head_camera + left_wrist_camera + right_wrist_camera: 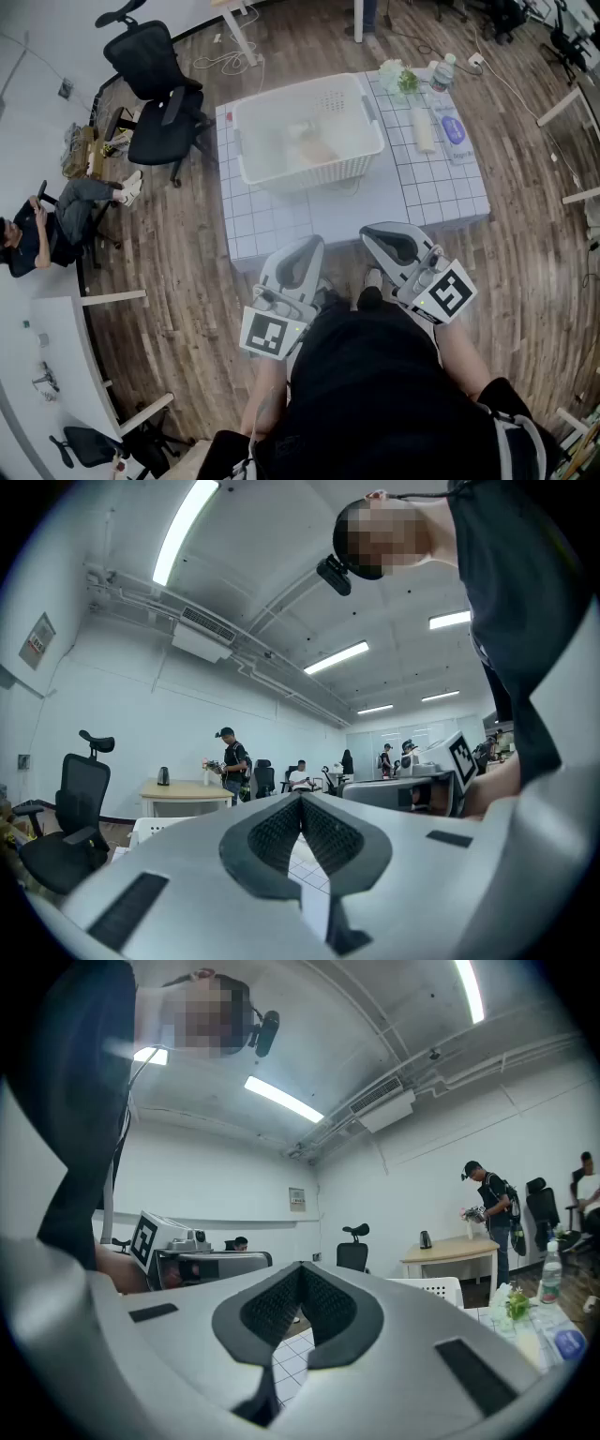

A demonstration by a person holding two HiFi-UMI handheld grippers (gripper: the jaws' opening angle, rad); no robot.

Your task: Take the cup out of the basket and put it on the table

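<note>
Awaiting pickup: cup (314, 148) lies in basket (309, 174) at far-left corner of table (375, 202); left gripper (305, 253), right gripper (386, 240) fully closed, empty.

The basket (281, 174) sits on the table (281, 225), toward the far left part. Something lies inside it (too blurry to tell what). To the right of the basket, on the same table, a roll (424, 129) and a flat pack (454, 131) lie side by side. Behind them, at the far edge, stand a little plant (400, 78) and a bottle (442, 71), with the bottle on the right. A chair (155, 89) stands on the floor left of the table. Further left a person (42, 230) sits. The left gripper (316, 242) and the right gripper (368, 232) are side by side at the table's near edge.
</note>
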